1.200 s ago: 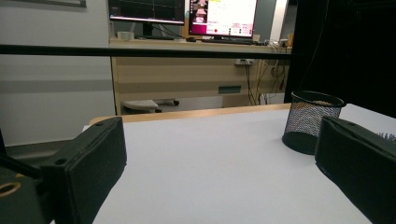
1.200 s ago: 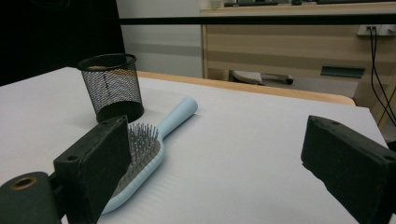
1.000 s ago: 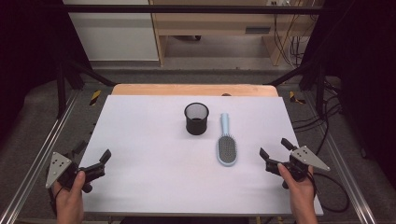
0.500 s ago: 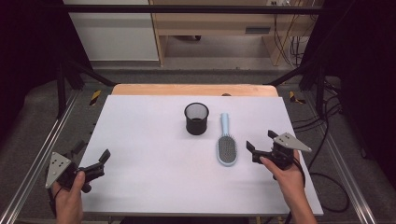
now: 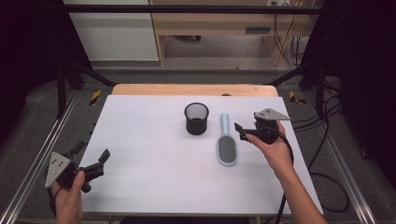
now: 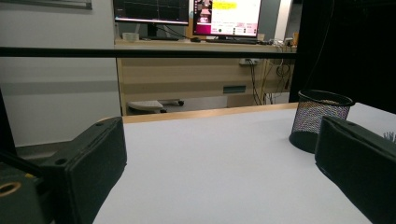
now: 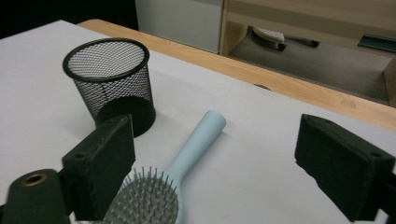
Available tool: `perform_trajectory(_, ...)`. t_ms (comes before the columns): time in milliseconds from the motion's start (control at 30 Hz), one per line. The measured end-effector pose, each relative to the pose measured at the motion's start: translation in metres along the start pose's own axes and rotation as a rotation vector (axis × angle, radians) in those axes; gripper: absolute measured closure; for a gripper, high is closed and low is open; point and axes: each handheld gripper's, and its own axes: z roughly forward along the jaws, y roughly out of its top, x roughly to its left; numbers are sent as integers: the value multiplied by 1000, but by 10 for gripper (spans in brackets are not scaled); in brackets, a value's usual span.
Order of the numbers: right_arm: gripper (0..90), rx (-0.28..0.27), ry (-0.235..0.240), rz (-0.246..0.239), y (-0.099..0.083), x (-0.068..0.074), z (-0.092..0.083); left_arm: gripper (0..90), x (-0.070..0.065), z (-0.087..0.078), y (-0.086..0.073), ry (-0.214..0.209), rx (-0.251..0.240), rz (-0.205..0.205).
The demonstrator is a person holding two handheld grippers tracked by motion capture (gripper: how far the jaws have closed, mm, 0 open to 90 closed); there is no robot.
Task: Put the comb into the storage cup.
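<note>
Monitors (image 6: 187, 11) behind table, left-tongs cam.

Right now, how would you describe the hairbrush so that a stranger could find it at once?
Start from the white table and find the black mesh cup near its middle. Just to the right of the cup, flat on the table with bristles up, lies the hairbrush, its handle pointing to the far edge. It is the only pale blue thing there, and the right gripper hovers open beside it.
</note>
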Motion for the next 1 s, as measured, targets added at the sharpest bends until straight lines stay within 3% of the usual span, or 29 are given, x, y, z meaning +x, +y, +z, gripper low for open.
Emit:
perform_trajectory(167,285,33,17,4,13,-5,25,23,1,0,0,4,3,-1)
perform_trajectory(333,358,49,32,21,19,-8,39,23,2,0,-1,10,5,-10)
perform_trajectory(567,523,66,41,0,26,-9,58,23,2,0,-1,8,6,-5)
perform_trajectory(867,814,89,74,-50,22,1,80,30,2,-1,1,14,0,6)
perform_trajectory(1000,866,107,86,-54,19,2,85,29,3,0,1,12,1,6)
